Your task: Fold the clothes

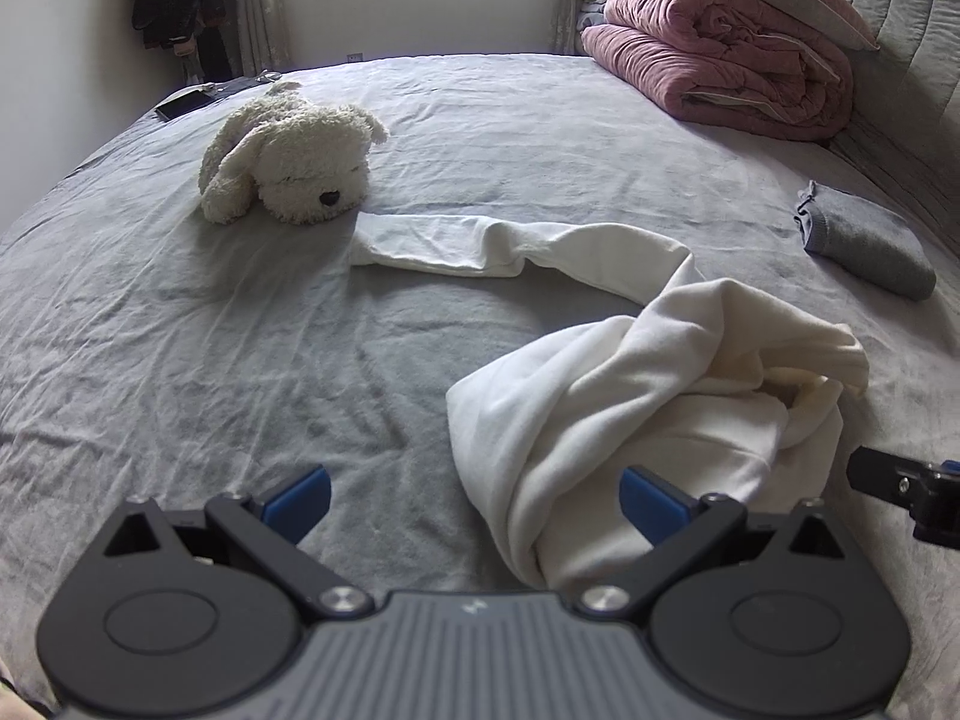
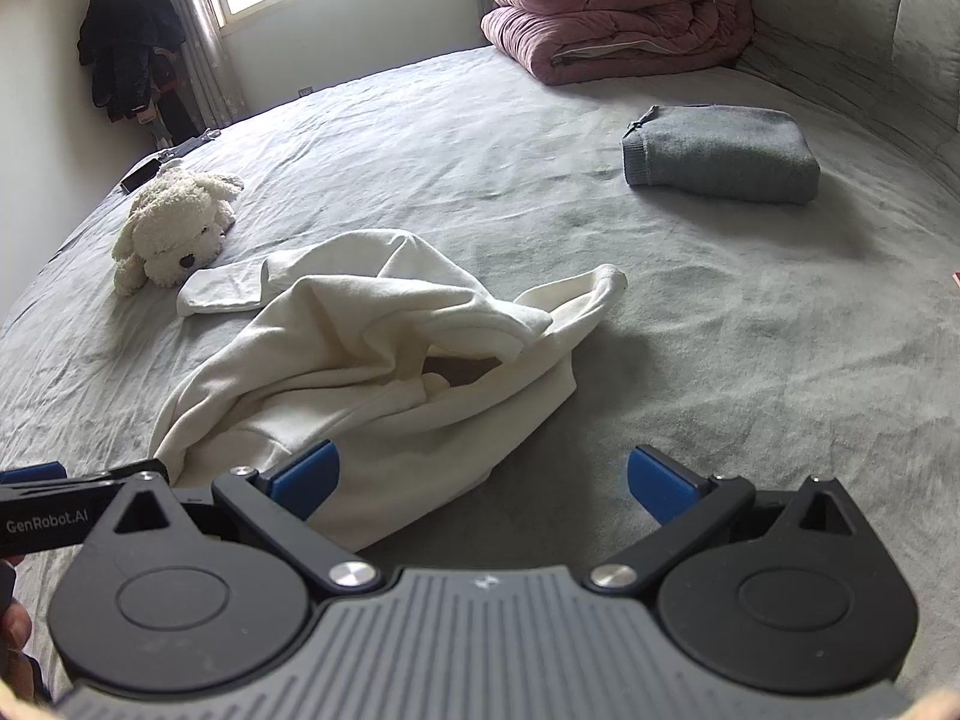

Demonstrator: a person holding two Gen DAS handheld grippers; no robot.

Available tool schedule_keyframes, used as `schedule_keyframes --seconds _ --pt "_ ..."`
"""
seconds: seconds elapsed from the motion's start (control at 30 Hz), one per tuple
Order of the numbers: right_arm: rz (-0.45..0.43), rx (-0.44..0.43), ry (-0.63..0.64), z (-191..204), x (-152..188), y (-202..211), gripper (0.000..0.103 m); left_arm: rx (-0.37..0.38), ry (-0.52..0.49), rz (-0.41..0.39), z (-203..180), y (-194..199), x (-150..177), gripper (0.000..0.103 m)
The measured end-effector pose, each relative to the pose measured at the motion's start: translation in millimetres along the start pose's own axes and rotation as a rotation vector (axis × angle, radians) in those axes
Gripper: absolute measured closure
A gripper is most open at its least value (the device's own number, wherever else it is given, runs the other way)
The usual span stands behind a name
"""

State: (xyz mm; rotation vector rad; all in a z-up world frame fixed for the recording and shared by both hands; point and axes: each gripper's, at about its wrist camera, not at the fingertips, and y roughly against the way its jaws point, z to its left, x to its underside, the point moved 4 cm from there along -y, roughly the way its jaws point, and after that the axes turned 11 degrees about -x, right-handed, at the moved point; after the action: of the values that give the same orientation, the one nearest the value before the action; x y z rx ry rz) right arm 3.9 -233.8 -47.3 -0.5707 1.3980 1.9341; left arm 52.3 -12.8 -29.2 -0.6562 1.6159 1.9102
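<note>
A cream garment (image 2: 360, 372) is lying crumpled on the grey bed (image 2: 720, 330), one sleeve (image 1: 456, 243) stretching toward a plush dog (image 1: 288, 162). The left gripper (image 1: 474, 504) is hovering over the garment's near edge, its blue fingers (image 1: 300, 501) spread wide and grasping nothing. The right gripper (image 2: 480, 483) is hanging just right of the heap, fingers (image 2: 660, 486) likewise released. A folded grey sweater (image 2: 720, 153) is sitting well apart, near a pink quilt (image 2: 618, 6) by the headboard.
</note>
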Motion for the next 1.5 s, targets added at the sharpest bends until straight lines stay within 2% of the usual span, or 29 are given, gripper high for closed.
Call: schedule_keyframes --seconds 0.17,0.27,0.47,0.63,0.87,1.0,1.07,1.13,1.33,1.5 --pt "0.043 -0.034 -0.019 -11 -3 -16 0.000 0.061 0.005 -0.052 -8 -15 -3 0.000" --pt "0.076 -0.049 -0.008 -14 -4 -30 0.000 0.055 -0.023 -0.073 -15 -27 -2 0.000" --pt "0.125 -0.047 0.021 -20 -1 -58 0.000 0.091 -0.027 -0.065 -18 -47 3 0.000" --pt "0.144 -0.030 0.049 -25 2 -72 0.000 0.146 0.004 -0.021 -13 -59 8 0.000" --pt "0.113 -0.013 0.135 -22 6 -78 0.000 0.210 0.046 0.057 -8 -71 12 0.000" --pt "0.119 -0.018 0.125 -25 6 -80 0.000 0.214 0.060 0.062 -7 -69 11 0.001" --pt "0.124 -0.017 0.121 -25 5 -81 0.000 0.222 0.066 0.049 -6 -63 8 0.008" --pt "0.127 -0.018 0.117 -25 5 -79 0.000 0.243 0.065 0.023 -6 -55 5 0.028" --pt "0.128 -0.035 0.085 -26 6 -68 0.000 0.246 0.099 -0.020 -3 -39 4 0.061" --pt "0.103 -0.093 0.039 -26 5 -52 0.000 0.260 0.134 -0.059 5 -20 4 0.069"
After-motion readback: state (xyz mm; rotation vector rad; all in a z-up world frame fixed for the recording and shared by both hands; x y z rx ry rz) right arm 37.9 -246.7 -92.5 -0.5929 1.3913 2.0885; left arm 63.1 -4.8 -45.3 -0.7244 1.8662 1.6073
